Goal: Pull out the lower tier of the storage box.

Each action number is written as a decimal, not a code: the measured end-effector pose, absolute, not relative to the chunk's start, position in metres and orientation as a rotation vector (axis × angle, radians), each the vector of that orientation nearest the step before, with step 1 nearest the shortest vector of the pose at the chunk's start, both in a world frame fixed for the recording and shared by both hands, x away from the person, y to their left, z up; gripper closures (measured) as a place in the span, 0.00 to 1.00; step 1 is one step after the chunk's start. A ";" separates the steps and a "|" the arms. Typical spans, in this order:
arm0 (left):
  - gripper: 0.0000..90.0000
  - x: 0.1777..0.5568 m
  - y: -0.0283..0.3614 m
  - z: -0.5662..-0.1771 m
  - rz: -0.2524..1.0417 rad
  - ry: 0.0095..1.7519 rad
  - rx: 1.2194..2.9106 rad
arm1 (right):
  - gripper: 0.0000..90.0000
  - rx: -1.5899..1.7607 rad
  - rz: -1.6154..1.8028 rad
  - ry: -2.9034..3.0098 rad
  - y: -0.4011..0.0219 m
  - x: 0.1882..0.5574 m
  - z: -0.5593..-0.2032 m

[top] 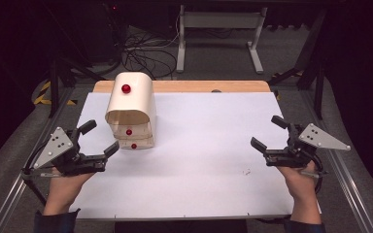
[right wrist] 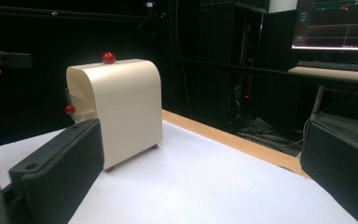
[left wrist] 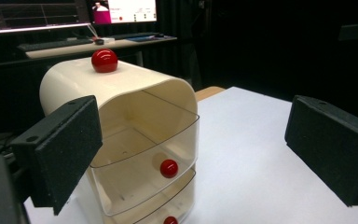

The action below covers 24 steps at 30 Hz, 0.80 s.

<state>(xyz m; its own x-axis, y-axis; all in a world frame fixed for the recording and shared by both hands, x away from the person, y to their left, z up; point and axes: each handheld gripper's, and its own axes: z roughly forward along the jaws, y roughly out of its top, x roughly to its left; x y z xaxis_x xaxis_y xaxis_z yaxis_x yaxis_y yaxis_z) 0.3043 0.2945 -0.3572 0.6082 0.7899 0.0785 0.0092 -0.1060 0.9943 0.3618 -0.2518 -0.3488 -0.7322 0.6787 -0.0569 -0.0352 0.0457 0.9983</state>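
Left hand-held gripper [top: 99, 137]: jaws apart, nothing between them, held low just beside the cream drawer unit [top: 131, 109]. The unit stands upright on the bench [top: 213, 145], left of centre, red knob [top: 126, 88] on top, clear drawers facing the person. Right hand-held gripper [top: 267, 132]: jaws apart, empty, well apart from the unit.

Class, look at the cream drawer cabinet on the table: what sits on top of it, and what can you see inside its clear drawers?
A red ball sits on top of the cream drawer cabinet. The upper clear drawer looks empty and carries a red knob. The lower drawers' insides are mostly hidden.
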 end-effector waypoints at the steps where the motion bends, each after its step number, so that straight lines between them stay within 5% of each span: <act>1: 0.06 0.304 0.295 -0.357 0.757 0.694 1.550 | 0.00 0.647 1.740 1.796 -0.252 0.362 -0.349; 24: 0.14 0.305 0.280 -0.371 0.919 0.638 1.673 | 0.00 0.672 1.727 1.788 -0.250 0.359 -0.349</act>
